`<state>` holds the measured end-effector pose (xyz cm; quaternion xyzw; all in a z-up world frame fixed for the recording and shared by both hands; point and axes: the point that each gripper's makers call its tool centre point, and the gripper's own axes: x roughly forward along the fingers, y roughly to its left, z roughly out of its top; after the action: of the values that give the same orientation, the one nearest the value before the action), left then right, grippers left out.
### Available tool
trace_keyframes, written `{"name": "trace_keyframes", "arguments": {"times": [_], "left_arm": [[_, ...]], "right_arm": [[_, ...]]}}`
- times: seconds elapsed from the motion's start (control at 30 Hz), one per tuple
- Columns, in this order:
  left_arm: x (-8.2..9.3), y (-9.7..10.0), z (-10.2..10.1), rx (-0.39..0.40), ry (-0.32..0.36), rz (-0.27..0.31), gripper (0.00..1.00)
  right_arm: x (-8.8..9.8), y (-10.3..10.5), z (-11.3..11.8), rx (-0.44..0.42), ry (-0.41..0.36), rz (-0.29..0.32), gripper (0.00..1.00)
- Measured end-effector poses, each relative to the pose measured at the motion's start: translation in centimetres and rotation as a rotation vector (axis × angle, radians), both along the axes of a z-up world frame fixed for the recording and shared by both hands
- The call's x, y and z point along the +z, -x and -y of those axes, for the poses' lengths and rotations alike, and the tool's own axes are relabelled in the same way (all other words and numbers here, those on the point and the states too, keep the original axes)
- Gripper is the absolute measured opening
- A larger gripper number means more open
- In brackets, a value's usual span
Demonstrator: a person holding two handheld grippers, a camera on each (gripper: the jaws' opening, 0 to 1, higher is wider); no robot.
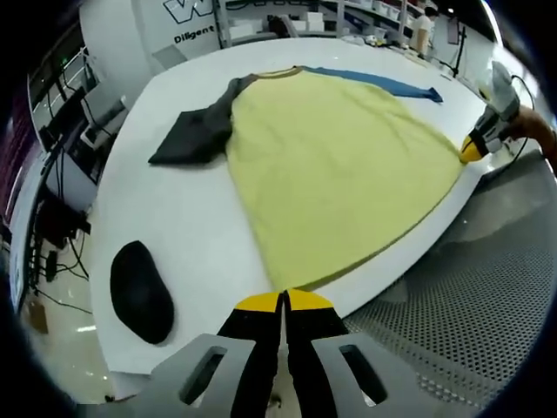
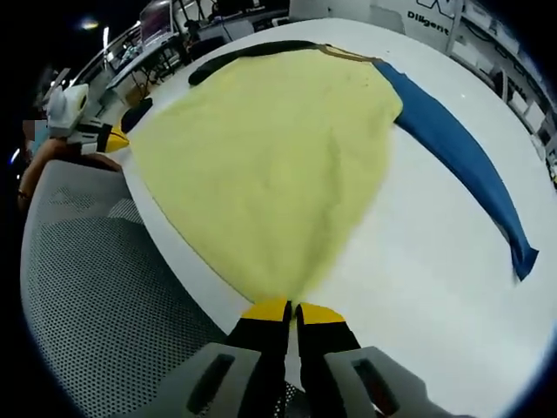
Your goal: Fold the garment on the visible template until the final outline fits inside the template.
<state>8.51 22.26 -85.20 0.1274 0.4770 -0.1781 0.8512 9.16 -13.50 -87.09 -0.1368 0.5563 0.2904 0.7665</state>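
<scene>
Both grippers, left gripper (image 1: 284,300) and right gripper (image 2: 291,311), are pinching the yellow cloth garment (image 1: 339,165) hem at 6 o'clock, jaws closed on it, on the white table (image 1: 174,226).

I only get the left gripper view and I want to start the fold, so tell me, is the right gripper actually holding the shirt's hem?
Observer: Yes. In the right gripper view, the right gripper has its jaws shut on a hem corner of the yellow shirt.
Operator: And the blue sleeve? I see just a sliver.
Observer: The blue sleeve lies stretched out straight and flat on the white table, angled away from the body.
</scene>
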Motion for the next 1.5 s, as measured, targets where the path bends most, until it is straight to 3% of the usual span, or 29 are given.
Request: {"name": "trace_keyframes", "arguments": {"times": [0.07,0.13,0.2,0.3,0.37,0.47,0.57,0.67,0.77,0.87,0.97,1.07,1.1,1.2,1.4,1.5], "left_arm": [[0.2,-0.1,-0.1,0.012,0.013,0.007,0.01],[0.9,-0.3,0.4,0.074,0.112,0.025,0.08],[1.8,-0.9,0.5,0.119,0.188,0.065,0.15],[2.9,-1.4,0.1,0.134,0.215,0.118,0.23],[3.5,-1.7,-0.1,0.148,0.228,0.146,0.29],[4.5,-2.6,-0.2,0.212,0.291,0.196,0.42],[4.7,-2.5,-0.2,0.23,0.297,0.196,0.54],[4.8,-2.6,-0.1,0.229,0.301,0.204,0.59],[4.8,-2.7,0.2,0.237,0.325,0.208,0.67],[5.1,-2.9,0.7,0.233,0.344,0.222,0.77],[5.7,-3.3,1.2,0.212,0.349,0.254,0.84],[5.9,-3.6,1.2,0.22,0.365,0.273,0.91],[6.0,-3.7,1.3,0.222,0.374,0.28,0.94],[6.1,-3.8,1.3,0.221,0.373,0.286,0.99],[6.1,-3.8,1.5,0.207,0.359,0.281,0.99],[6.2,-3.8,1.7,0.2,0.358,0.28,0.99]], "right_arm": [[0.6,-0.6,-0.4,-0.036,-0.046,0.029,0.0],[1.8,-1.3,-0.8,-0.091,-0.129,0.056,0.0],[3.0,-2.2,-0.7,-0.148,-0.187,0.079,0.08],[4.7,-3.7,-0.2,-0.191,-0.235,0.151,0.24],[5.6,-4.5,0.2,-0.233,-0.269,0.168,0.31],[6.7,-6.5,2.0,-0.305,-0.288,0.233,0.41],[7.6,-7.8,3.5,-0.345,-0.304,0.275,0.52],[8.5,-9.2,4.8,-0.436,-0.377,0.295,0.59],[8.9,-10.2,6.4,-0.472,-0.385,0.322,0.67],[8.7,-11.2,8.8,-0.519,-0.361,0.33,0.68],[8.0,-12.5,12.9,-0.606,-0.292,0.343,0.68],[7.7,-13.2,14.7,-0.666,-0.316,0.331,0.68],[7.5,-14.3,16.4,-0.726,-0.343,0.322,0.68],[7.0,-14.8,18.1,-0.767,-0.354,0.312,0.68],[5.3,-15.1,20.9,-0.809,-0.28,0.296,0.65],[4.3,-15.5,22.1,-0.821,-0.247,0.312,0.58]]}}
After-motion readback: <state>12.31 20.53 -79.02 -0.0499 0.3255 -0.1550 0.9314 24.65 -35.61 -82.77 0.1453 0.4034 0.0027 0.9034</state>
